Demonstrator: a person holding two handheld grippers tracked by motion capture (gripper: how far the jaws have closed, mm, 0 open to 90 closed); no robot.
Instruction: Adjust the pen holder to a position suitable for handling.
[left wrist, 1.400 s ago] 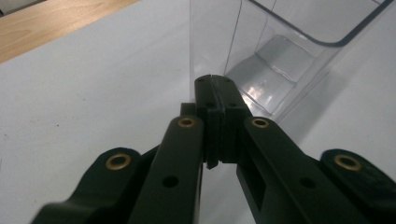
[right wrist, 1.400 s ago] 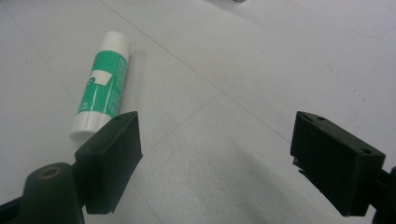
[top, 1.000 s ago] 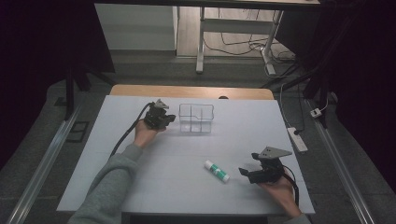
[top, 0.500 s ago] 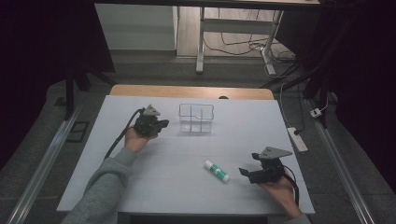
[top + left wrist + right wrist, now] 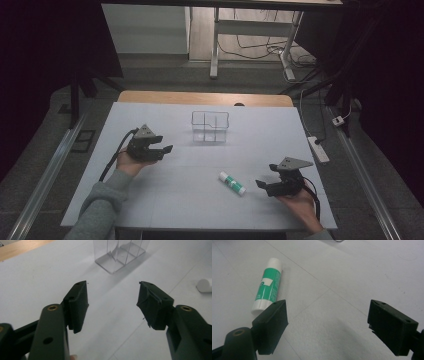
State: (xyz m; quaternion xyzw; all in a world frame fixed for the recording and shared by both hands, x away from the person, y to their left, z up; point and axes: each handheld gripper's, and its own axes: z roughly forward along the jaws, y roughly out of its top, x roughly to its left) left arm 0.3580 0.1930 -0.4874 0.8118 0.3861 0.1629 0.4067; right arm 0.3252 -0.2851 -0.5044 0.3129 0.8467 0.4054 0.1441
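Between the right gripper's (image 5: 264, 186) jaws nothing is held: they stand wide apart over bare table (image 5: 170, 200), as the right gripper view shows. Just beyond its near jaw, at the left of that view, lies the glue stick (image 5: 267, 286), on its side, white cap pointing away toward the upper left of the frame. In the high view the glue stick (image 5: 232, 183) rests right of centre in the lower half of the frame, just left of that gripper and apart from it.

Toward the left of the high view, the left gripper (image 5: 161, 151) has just been opening its jaws; they are spread with nothing between them, aimed toward the clear organizer (image 5: 210, 126) that stands upright at the upper middle of the table, well apart from the stick. The left gripper view shows the organizer (image 5: 120, 253) at top centre and a white end of the stick (image 5: 205, 285) at the right edge.

The stick is likely light, stiff and smooth plastic, round enough to roll off if nudged. A grip across the middle of its labelled barrel, jaws square to its length, seems safest; the cap end looks narrower and might slip.
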